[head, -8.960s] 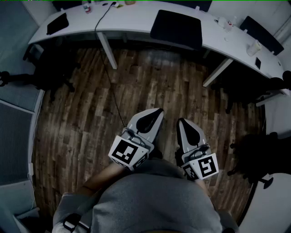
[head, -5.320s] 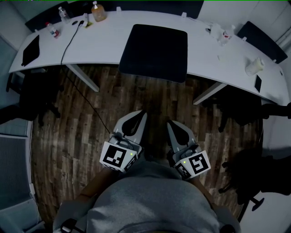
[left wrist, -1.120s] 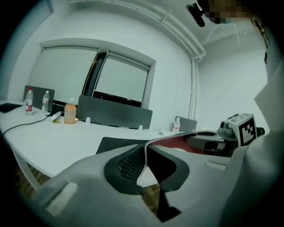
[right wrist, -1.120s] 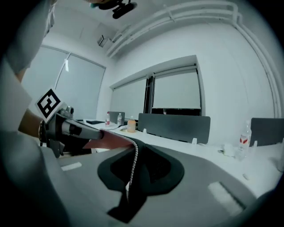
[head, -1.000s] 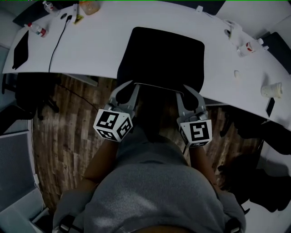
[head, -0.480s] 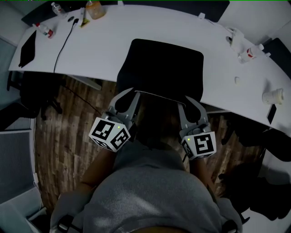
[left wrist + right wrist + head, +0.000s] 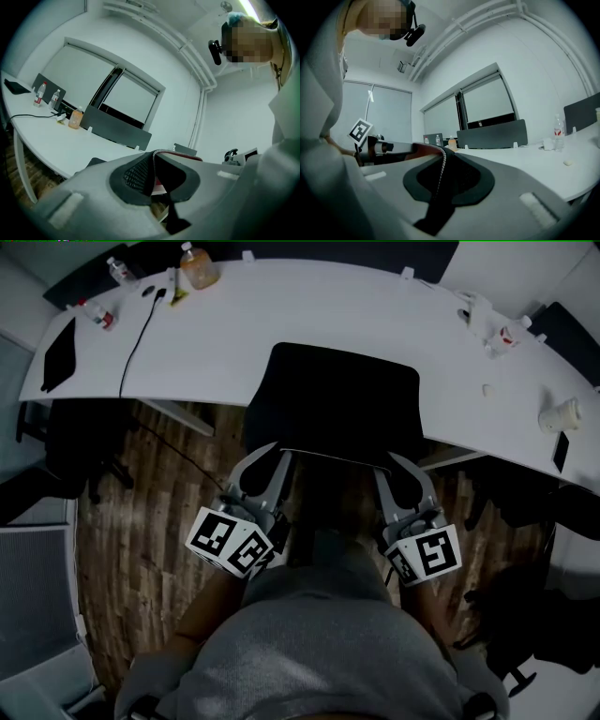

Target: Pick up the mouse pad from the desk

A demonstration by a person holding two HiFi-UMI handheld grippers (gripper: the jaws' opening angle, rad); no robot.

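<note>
Black and rectangular, the mouse pad [image 7: 342, 395] shows in the head view over the white curved desk [image 7: 234, 324], its near edge out past the desk's front edge and above the wooden floor [image 7: 141, 512]. The left gripper [image 7: 265, 454] is at the pad's near left corner and the right gripper [image 7: 401, 465] at its near right corner, both pointing toward the desk. Whether the pad's far part rests on the desktop cannot be told. An orange bottle [image 7: 197, 266] and a black cable [image 7: 131, 334] lie at the desk's far left, a paper cup [image 7: 561, 414] at its right.

Left gripper view: the left gripper [image 7: 153, 158] has its jaws pressed narrow on the mouse pad's [image 7: 154, 171] thin stitched edge; the desk [image 7: 51, 136] stretches away to the left.

Right gripper view: the right gripper [image 7: 443, 161] likewise pinches the stitched edge of the mouse pad [image 7: 440, 178], with the desk [image 7: 534, 159] to the right.
</note>
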